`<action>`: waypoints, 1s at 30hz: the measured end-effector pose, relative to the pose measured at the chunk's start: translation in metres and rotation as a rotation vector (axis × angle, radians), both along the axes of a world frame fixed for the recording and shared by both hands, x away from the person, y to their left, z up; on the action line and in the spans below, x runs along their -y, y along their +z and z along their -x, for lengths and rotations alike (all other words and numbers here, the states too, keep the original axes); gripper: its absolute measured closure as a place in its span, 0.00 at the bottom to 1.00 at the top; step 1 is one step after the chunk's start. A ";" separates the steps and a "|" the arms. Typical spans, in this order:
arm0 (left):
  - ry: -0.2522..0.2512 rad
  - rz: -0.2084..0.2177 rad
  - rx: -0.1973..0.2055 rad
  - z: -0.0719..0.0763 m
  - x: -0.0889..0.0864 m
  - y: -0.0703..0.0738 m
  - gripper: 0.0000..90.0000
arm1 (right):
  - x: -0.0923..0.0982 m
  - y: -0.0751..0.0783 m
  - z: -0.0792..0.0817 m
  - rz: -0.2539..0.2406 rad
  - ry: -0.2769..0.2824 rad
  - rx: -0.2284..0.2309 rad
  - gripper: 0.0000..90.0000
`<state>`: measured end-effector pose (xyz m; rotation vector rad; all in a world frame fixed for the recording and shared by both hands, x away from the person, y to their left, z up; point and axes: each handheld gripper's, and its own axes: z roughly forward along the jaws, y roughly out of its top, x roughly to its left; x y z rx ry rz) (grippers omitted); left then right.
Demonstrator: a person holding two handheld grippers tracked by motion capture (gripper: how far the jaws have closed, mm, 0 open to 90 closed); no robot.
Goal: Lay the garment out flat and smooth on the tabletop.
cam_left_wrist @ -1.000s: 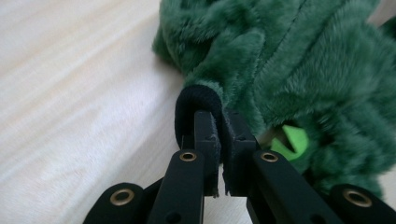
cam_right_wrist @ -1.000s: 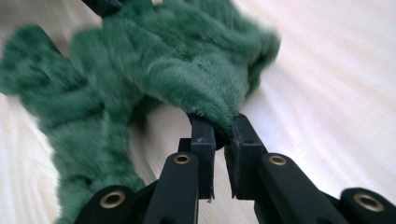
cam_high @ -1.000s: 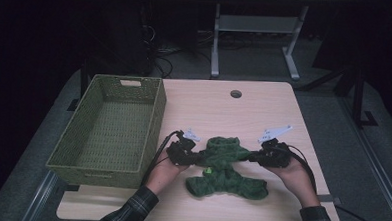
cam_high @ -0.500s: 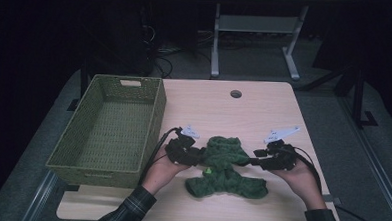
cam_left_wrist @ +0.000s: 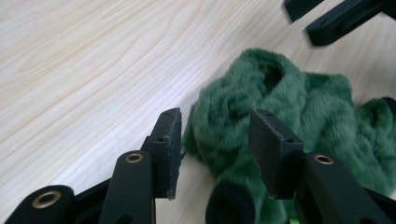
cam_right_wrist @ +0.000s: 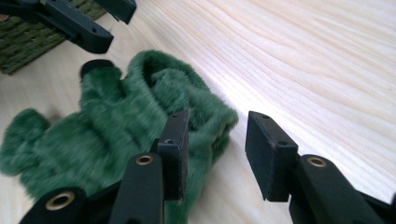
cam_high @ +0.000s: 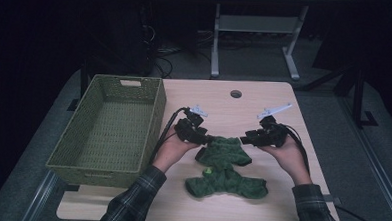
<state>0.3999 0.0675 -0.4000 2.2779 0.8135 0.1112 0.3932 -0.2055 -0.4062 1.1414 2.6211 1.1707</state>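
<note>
Both grippers have let go and pulled apart since a moment ago, jaws having just been opening, and the green plush garment (cam_high: 225,168) now lies loose on the wooden table (cam_high: 264,101), just right of the woven basket (cam_high: 110,127). Left gripper (cam_high: 209,138) hovers at the garment's upper left edge, jaws released with green fur showing in the gap but neither pad pressing on it. Right gripper (cam_high: 244,140) sits at the upper right edge, jaws likewise parted, one pad just beside the fur and nothing clamped.
</note>
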 end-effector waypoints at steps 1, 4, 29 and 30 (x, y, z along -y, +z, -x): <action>-0.002 0.006 -0.005 -0.002 0.003 -0.003 0.60 | -0.003 -0.003 -0.005 -0.001 0.006 -0.005 0.67; -0.010 -0.002 -0.025 -0.009 0.010 -0.010 0.60 | -0.011 -0.008 -0.014 0.011 0.002 -0.029 0.67; -0.007 0.010 0.067 -0.006 0.003 0.000 0.96 | -0.017 0.000 -0.012 0.054 -0.011 0.014 0.92; 0.011 0.029 0.090 -0.005 0.000 0.004 0.96 | -0.014 0.006 -0.010 0.044 -0.017 0.045 0.92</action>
